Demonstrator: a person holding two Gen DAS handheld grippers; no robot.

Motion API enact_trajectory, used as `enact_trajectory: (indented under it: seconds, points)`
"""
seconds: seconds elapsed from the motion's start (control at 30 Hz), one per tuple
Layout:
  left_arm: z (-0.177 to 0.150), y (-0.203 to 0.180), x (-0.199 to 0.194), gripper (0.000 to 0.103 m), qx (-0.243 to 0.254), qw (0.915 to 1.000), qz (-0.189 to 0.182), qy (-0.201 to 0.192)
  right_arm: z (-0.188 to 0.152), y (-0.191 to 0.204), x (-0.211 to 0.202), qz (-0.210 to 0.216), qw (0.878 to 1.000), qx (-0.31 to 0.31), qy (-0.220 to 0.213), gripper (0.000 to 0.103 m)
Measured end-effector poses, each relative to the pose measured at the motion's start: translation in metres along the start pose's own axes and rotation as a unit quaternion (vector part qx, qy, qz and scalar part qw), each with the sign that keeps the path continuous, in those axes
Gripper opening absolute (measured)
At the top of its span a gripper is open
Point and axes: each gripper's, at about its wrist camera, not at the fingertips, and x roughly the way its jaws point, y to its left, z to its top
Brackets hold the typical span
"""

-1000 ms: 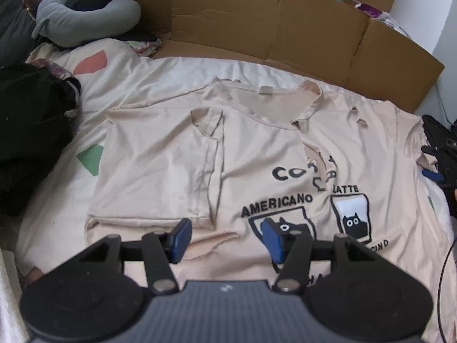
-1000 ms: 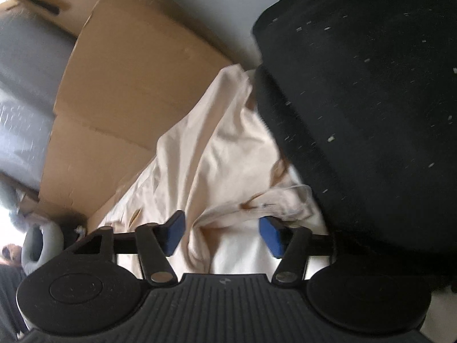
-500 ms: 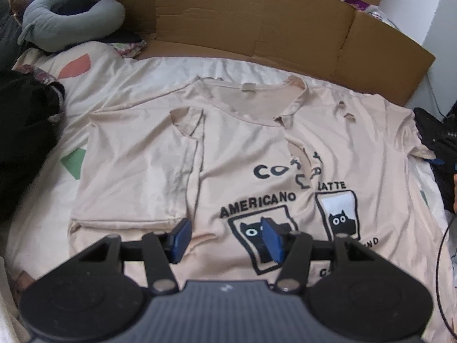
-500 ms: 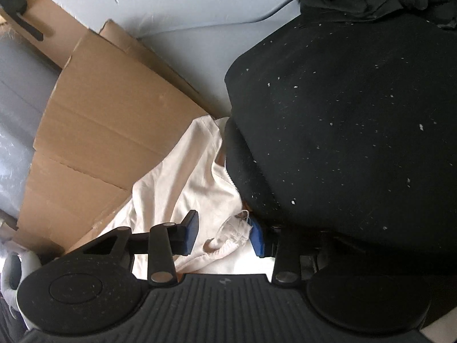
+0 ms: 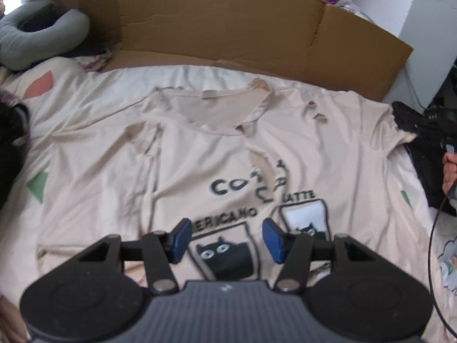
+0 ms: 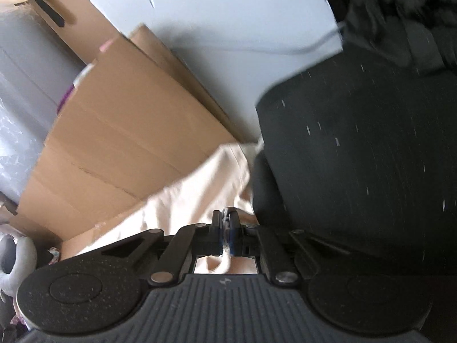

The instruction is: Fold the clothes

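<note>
A pale peach cotton T-shirt (image 5: 200, 154) with a black coffee-and-cat print is lying front up on a white bedsheet (image 5: 94, 85) patterned with coloured shapes. Its collar is pointing toward the brown corrugated cardboard sheet (image 5: 228, 25) standing along the far edge of the bed. One sleeve, on the left of the left wrist view, is lying folded inward over the chest, forming a long vertical crease beside the print. Small tears are showing near the collar and shoulder.

The left gripper (image 5: 226, 240) is hovering over the lower part of the shirt, above the printed black cat, with its 2 blue-padded fingers (image 5: 180, 240) spread wide apart and holding nothing.

The right gripper (image 6: 226, 233) is sitting at the shirt's other sleeve, at the edge of the bed, and its 2 jaws are pressed together on a fold of the peach fabric, a strip of which is hanging out between them toward the camera. Just beside that gripper a black speckled padded cushion (image 6: 357, 157) is filling the right of the right wrist view, touching the shirt's edge. In the left wrist view, part of a hand (image 5: 450, 171) is showing at the far right edge.

A grey curved neck pillow (image 5: 42, 37) is resting at the far left corner of the bed, and a dark heap of black clothing (image 5: 11, 143) is lying at the left edge, apart from the shirt.
</note>
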Motion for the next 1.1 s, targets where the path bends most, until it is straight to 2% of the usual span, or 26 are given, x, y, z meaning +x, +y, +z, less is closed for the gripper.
enact_trajectory:
  seconds: [0.27, 0.37, 0.5, 0.53, 0.73, 1.1]
  points:
    - [0.028, -0.038, 0.028, 0.054, 0.051, 0.9978, -0.043, -0.004, 0.022, 0.006, -0.006, 0.011, 1.000, 0.001, -0.018, 0.002]
    - [0.039, -0.056, 0.044, 0.047, 0.068, 0.9959, -0.060, -0.003, 0.023, 0.003, -0.009, 0.013, 1.000, 0.006, -0.014, 0.002]
    - [0.051, -0.087, 0.064, 0.031, 0.077, 0.9927, -0.093, -0.002, 0.023, -0.002, -0.011, 0.016, 1.000, 0.013, -0.007, 0.002]
    - [0.053, -0.095, 0.070, 0.025, 0.075, 0.9922, -0.100, -0.002, 0.023, -0.003, -0.012, 0.017, 1.000, 0.014, -0.005, 0.002]
    - [0.069, -0.134, 0.094, 0.008, 0.050, 0.9894, -0.137, -0.002, 0.021, -0.005, -0.017, 0.032, 0.999, 0.022, 0.000, 0.001]
    - [0.076, -0.174, 0.123, 0.005, 0.021, 0.9844, -0.175, 0.009, 0.025, 0.009, -0.024, 0.075, 0.997, 0.019, 0.005, 0.001]
